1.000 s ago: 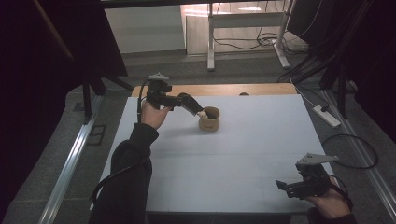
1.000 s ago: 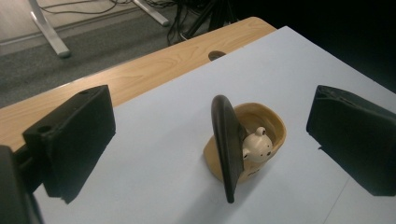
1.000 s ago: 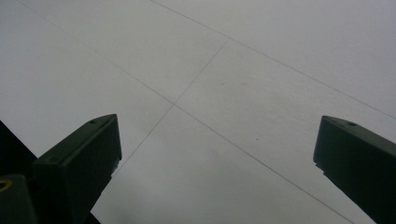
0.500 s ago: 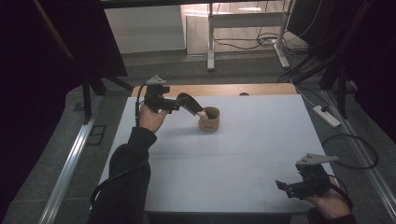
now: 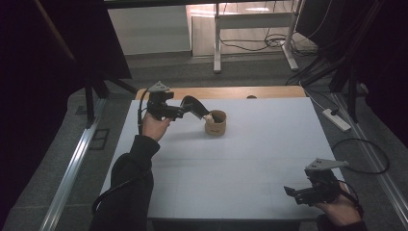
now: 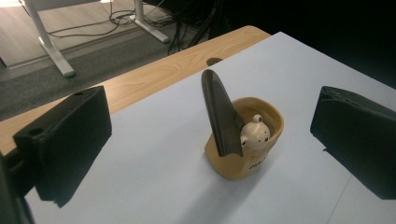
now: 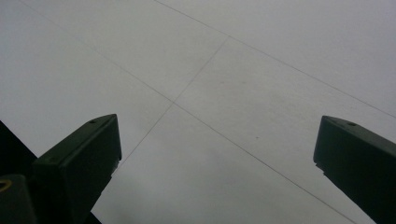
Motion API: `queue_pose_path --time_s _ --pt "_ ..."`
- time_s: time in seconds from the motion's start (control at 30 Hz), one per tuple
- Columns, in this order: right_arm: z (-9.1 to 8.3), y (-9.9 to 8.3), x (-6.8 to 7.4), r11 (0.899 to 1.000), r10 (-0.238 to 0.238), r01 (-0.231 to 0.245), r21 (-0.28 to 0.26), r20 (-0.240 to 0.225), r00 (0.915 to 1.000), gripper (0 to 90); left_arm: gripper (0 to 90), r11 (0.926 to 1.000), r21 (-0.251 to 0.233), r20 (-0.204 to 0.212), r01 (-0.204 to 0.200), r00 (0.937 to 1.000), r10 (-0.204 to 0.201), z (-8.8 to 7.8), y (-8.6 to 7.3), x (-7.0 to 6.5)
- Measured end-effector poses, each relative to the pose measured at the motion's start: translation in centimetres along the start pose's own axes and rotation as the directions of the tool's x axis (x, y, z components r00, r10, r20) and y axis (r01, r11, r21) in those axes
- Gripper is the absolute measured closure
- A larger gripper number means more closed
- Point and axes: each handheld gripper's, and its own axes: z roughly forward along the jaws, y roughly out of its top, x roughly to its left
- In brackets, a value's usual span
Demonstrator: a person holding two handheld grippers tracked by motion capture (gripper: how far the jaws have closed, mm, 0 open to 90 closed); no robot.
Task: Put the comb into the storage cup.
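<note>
A tan cup (image 5: 215,126) stands on the white table (image 5: 250,159) at the back, left of centre. A dark curved blade (image 5: 192,103) leans out of it toward my left gripper (image 5: 179,111), which hovers just left of the cup. In the left gripper view the cup (image 6: 261,163) holds the blade (image 6: 219,112) and a small cream bear figure (image 6: 255,135); my jaws stand wide apart, short of both, open on nothing. My right gripper (image 5: 292,191) is low over the front right corner, open, with bare table (image 7: 210,93) between its jaws.
A strip of wooden tabletop (image 5: 260,91) with a hole runs along the back edge of the white surface. On the floor to the right lie a power strip (image 5: 335,119) and a looped cable (image 5: 365,154). White desk legs (image 5: 217,43) stand beyond.
My left gripper has drawn back slightly to the left, away from the cup. The cup, blade and right gripper have stayed put.
</note>
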Motion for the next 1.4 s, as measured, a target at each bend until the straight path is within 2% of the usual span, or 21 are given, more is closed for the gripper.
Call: queue_pose_path --time_s 0.57,0.9,1.4 --pt "0.0 0.0 0.0 1.0 -0.002 0.002 0.001 -0.001 1.0 1.4 0.0 0.9999 -0.015 0.017 0.003 0.9999 -0.003 -0.8 -1.3 -0.5" --pt "0.0 0.0 0.0 1.0 -0.004 0.004 0.001 0.0 1.0 1.2 0.0 0.9999 -0.01 0.023 -0.014 0.9996 0.014 -0.9 -2.1 -0.9" --pt "0.0 0.0 0.0 1.0 0.011 -0.011 0.002 0.007 0.9999 0.0 0.0 1.0 -0.003 0.029 0.003 0.9996 -0.003 -0.4 -4.0 -0.9"
